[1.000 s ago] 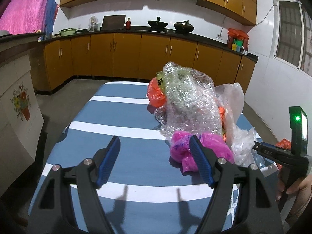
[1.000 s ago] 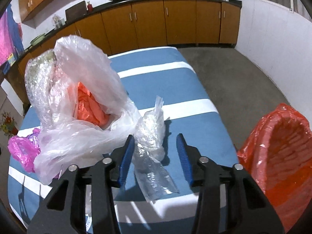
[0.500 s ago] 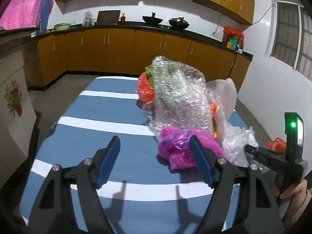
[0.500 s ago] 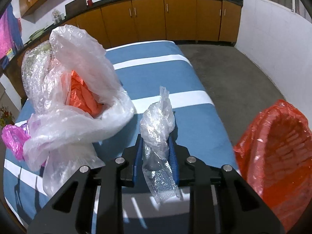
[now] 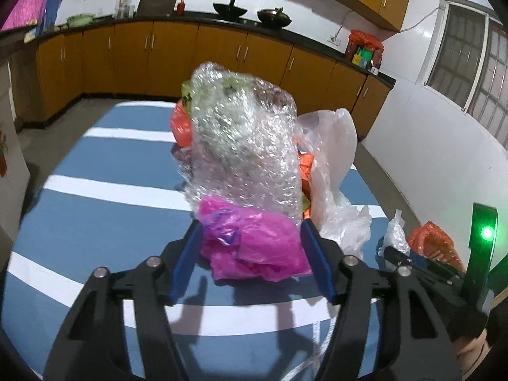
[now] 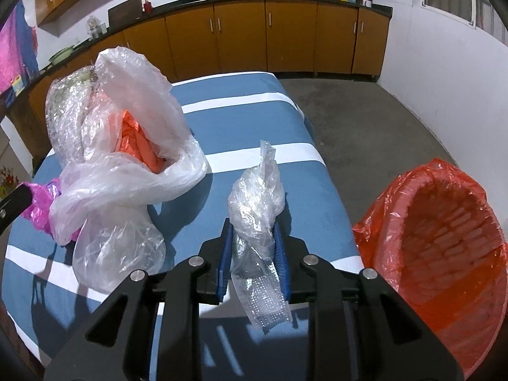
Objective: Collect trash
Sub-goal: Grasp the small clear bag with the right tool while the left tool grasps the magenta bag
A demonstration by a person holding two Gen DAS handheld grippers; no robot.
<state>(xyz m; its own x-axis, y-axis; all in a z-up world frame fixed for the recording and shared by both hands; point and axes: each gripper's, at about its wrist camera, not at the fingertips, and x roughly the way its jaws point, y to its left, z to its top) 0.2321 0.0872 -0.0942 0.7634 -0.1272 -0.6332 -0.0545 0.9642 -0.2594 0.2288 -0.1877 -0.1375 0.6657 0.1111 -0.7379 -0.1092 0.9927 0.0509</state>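
Observation:
A pile of plastic trash lies on the blue-and-white striped table [image 5: 95,165]. My left gripper [image 5: 252,247] is open, its fingers either side of a crumpled pink bag [image 5: 254,241] that still rests on the table. Behind it stands a bubble-wrap bundle [image 5: 244,146] and a clear bag [image 5: 330,158] with orange plastic inside. My right gripper [image 6: 252,247] is shut on a small clear plastic bag [image 6: 257,200], held just above the table's right edge. The large clear bag [image 6: 127,158] and the pink bag [image 6: 41,203] show left in the right wrist view.
A bin lined with a red bag [image 6: 444,254] stands on the floor right of the table; it also shows in the left wrist view [image 5: 431,241]. Brown kitchen cabinets [image 6: 254,38] line the far wall. Grey floor [image 6: 365,127] lies to the right.
My left gripper moved forward until its open fingers straddle the pink bag. My right gripper closed on the small clear bag and lifted it slightly.

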